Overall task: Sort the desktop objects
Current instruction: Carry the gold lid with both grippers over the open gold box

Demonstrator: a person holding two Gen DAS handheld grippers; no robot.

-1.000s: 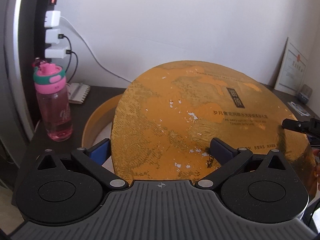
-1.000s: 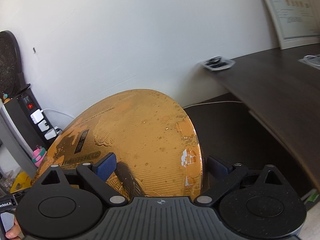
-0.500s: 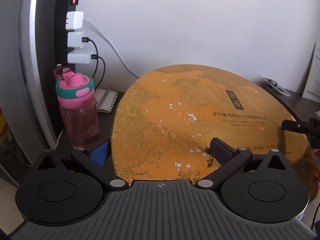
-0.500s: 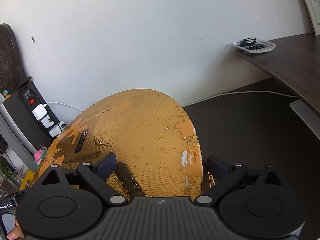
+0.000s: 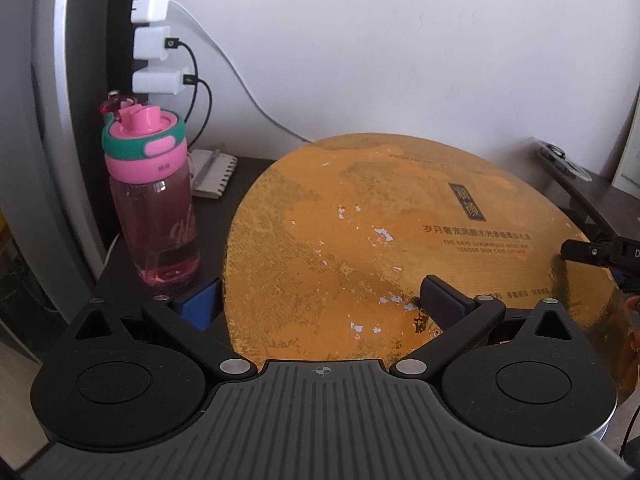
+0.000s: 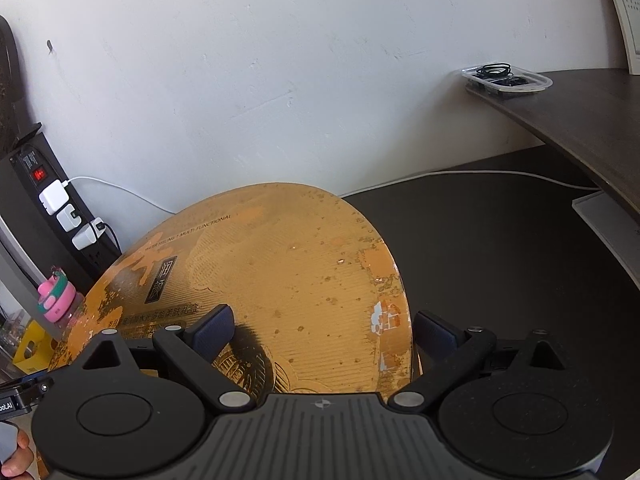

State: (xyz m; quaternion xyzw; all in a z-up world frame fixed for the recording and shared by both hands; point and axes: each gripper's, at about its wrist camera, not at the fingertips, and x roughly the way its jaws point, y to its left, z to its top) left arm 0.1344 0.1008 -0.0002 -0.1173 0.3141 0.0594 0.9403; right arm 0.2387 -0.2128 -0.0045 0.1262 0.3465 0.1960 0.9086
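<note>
Gold round lid [image 5: 400,240] of a gift box is being held between both grippers, carried above the dark desk [image 6: 500,260] and tilted, its printed top face turned toward the two cameras. No box base can be seen beneath it in either view, so it cannot be told where the lid is meant to be set down.

As for progress, the sorting is judged to be in an early or middle stage: the lid is in the air and not yet placed, and a pink water bottle [image 5: 154,200], a small white notebook [image 5: 212,174] near the wall and a clear tray of cables [image 6: 506,78] on the raised desk section are untouched in their places.

The left gripper [image 5: 320,300] is seen straddling the lid's near left edge, one blue pad [image 5: 200,304] below the rim and one dark pad [image 5: 444,300] on the top face; the jaws are closed onto the lid at a fairly wide setting. The right gripper [image 6: 320,328] is clamped over the opposite edge in the same way, one pad on the face and one beyond the rim. Both grippers are held roughly level and pointed toward the wall, with the lid spanning the gap between them. A fingertip of the person is visible at the lower left corner of the right wrist view.
</note>
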